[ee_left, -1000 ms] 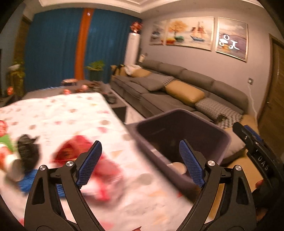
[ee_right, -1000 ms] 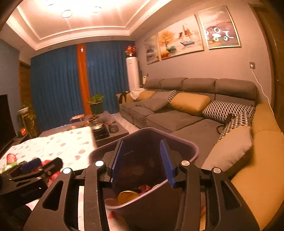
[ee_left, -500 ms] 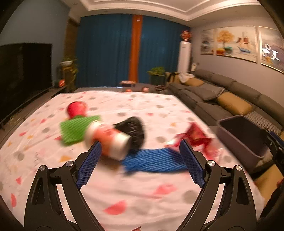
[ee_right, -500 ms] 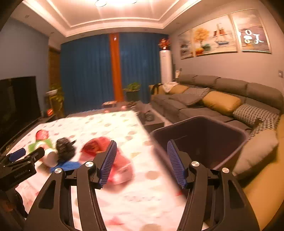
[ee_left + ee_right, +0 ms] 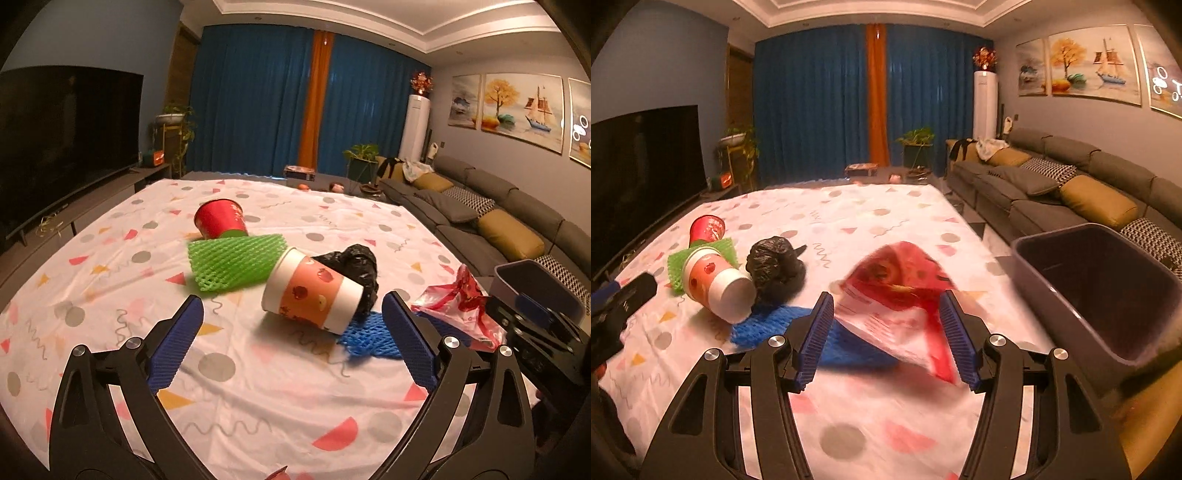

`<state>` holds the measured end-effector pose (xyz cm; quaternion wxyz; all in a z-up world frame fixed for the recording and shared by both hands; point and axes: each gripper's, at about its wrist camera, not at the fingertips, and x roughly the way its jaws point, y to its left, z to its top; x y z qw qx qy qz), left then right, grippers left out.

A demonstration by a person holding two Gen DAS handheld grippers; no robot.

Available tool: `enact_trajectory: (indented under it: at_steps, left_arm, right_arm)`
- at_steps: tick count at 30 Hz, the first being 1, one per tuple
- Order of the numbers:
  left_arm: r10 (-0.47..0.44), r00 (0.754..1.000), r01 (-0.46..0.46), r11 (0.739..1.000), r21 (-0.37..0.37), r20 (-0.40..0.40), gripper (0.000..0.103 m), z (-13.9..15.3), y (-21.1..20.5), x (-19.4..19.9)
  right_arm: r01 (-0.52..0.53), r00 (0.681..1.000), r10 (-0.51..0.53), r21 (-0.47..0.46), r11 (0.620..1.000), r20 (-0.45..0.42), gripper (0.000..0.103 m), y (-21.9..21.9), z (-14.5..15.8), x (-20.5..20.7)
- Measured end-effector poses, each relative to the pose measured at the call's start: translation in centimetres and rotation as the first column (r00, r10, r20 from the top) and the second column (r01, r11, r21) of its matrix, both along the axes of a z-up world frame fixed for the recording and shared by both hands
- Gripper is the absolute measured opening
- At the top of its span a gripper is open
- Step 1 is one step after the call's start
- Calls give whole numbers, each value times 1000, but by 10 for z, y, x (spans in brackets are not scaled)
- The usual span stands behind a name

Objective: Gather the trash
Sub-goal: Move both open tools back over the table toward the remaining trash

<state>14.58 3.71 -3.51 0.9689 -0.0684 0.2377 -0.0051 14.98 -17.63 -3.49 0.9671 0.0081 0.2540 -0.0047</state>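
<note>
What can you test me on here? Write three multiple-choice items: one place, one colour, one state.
1. The bin stands
A. mid-cloth
B. off the cloth's right edge
C. by the TV

2. The net touching the red cup is
A. green
B. yellow
C. white

3. The paper cup is
A. upright
B. on its side
C. flattened

Key: 1 B, the bin sits past the cloth's right edge, towards the sofa. 2 A, the green net lies against the red cup. 3 B, the paper cup's open mouth faces sideways.
</note>
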Motion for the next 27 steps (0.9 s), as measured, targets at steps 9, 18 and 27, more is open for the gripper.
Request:
enact_trajectory:
  at_steps: [9,18,27]
  left_arm:
    - [3,999,-5,998,-55,-38,96,-8,17,22]
    - [-57,996,50,993,-106,-69,96,-12,21,47]
    - [-178,976,157,974,-161,-125,73,-25,24,78]
  right_arm:
    - [16,998,-16,-5,1000,-66,58,8,-6,48]
    - [-8,991,4,-27,1000,-135,20,12,-20,67]
    - [-25,996,25,4,1000,-89,7,5,-13,47]
